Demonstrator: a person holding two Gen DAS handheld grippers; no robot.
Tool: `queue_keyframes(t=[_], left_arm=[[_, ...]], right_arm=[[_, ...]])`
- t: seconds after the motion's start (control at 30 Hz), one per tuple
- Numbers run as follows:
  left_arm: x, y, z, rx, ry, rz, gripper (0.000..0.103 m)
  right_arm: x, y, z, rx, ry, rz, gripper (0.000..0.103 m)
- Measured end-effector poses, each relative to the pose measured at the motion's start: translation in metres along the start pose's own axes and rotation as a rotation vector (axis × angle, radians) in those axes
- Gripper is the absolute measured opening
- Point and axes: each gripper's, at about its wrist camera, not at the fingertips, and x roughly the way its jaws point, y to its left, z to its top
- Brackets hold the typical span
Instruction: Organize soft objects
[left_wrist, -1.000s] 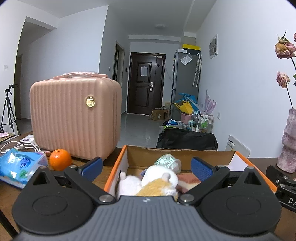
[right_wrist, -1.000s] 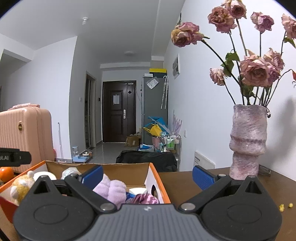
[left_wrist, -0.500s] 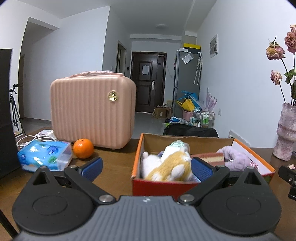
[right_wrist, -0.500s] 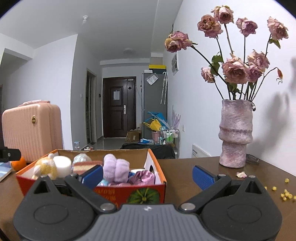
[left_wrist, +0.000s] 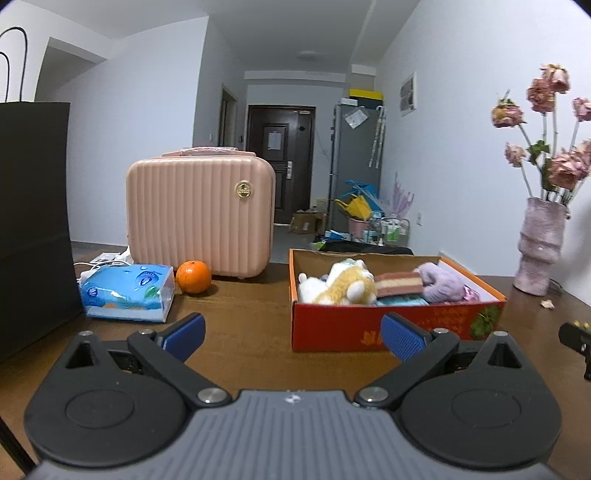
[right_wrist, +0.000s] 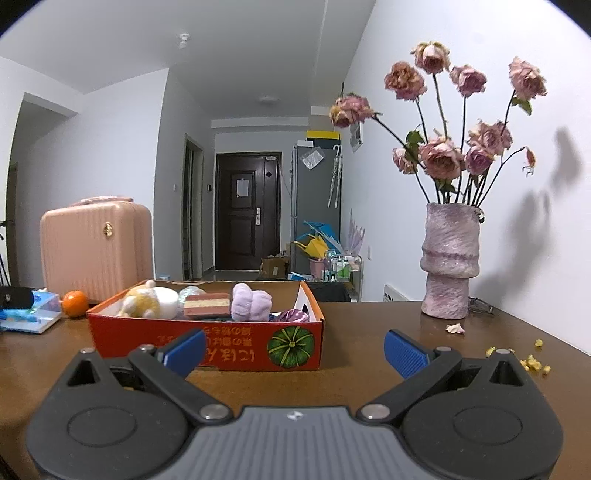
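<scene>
Wooden table (left_wrist: 240, 325), red box (left_wrist: 369, 325) full of plush toys (left_wrist: 340, 286)

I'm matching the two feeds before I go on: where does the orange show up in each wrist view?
Left wrist: the orange sits left of centre on the table, between the blue tissue pack and the pink suitcase.
Right wrist: the orange is at the far left, in front of the suitcase, left of the red box.
Shared landmark: the pink suitcase.

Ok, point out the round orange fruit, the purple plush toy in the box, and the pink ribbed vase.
round orange fruit (left_wrist: 193, 276), left wrist view, centre of its skin.
purple plush toy (right_wrist: 250, 307), right wrist view, fluffy body.
pink ribbed vase (right_wrist: 450, 258), right wrist view, middle ridge.
</scene>
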Motion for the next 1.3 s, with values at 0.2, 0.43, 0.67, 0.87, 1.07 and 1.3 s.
queue_keyframes(t=[0.2,0.43,0.67,0.87,1.07,1.3], left_arm=[[-0.035,0.002,-0.013,0.049,-0.013,-0.031,0.103],[-0.060,0.001,-0.021,0.093,-0.014,-0.030,0.103],[-0.076,0.003,-0.025,0.106,-0.009,-0.034,0.103],[-0.087,0.006,-0.026,0.098,-0.020,-0.042,0.103],[-0.094,0.006,-0.026,0.097,-0.034,-0.044,0.103],[-0.099,0.005,-0.025,0.099,-0.040,-0.045,0.103]], right_arm=[[-0.038,-0.002,-0.004,0.014,-0.001,0.010,0.103],[-0.071,0.002,-0.010,-0.003,0.007,0.012,0.103],[-0.087,0.000,-0.009,0.015,0.048,0.020,0.103],[-0.098,0.004,-0.010,-0.001,0.063,0.023,0.103],[-0.108,0.009,-0.008,-0.016,0.048,0.031,0.103],[-0.114,0.010,-0.006,-0.018,0.039,0.029,0.103]])
